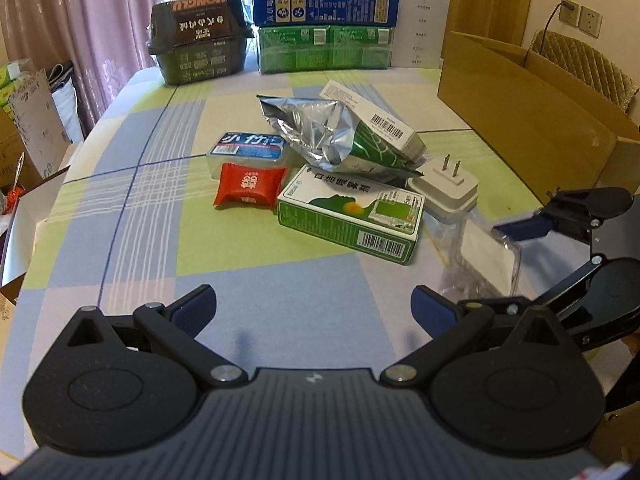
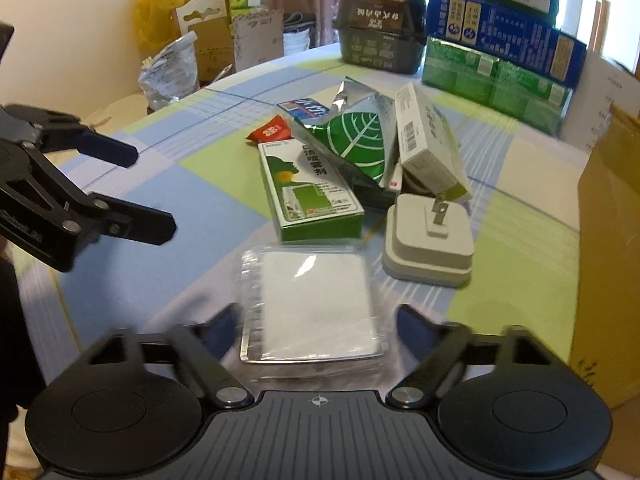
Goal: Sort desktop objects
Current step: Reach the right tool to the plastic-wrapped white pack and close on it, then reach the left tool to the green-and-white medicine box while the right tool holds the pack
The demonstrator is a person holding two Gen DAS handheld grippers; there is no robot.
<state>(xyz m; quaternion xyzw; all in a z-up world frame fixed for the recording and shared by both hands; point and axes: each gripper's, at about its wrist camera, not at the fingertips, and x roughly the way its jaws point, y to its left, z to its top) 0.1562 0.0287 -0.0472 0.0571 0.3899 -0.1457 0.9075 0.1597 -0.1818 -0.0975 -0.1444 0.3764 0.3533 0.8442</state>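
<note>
- Both tools are seen with their jaws spread wide and nothing held between them; the left tool (image 1: 314, 308) is kept low over a bare stretch of the counter (image 1: 132, 208), well short of the pile.
- By the right tool (image 2: 316, 330) a flat white pad in a clear wrapper (image 2: 316, 300) is straddled, the pad lying on the counter between the two blue fingertips (image 2: 416, 326); contact cannot be told because that view is blurred there.
- This placing is judged to be a lining-up for a pinch across the pad's width, since so thin a packet is best caught by its edges.
- Just behind the pad a white plug adapter (image 2: 430, 244) is laid with its prongs up, and a green and white box (image 2: 310, 196) lies just beside it.
- A silver foil pouch with a green leaf (image 2: 354, 140) is heaped behind the green box, and a white barcoded box (image 2: 428, 140) is propped tilted on top of the pouch.
- A red sachet (image 1: 250, 188) and a small blue-labelled tub (image 1: 248, 152) are set at the pile's left side, touching each other.
- An open cardboard box (image 1: 532, 120) stands at the right of the counter and is taken to be a likely place for sorted things, though this is not certain.
- Sorting is judged to be barely begun, as the heap is unseparated.
</note>
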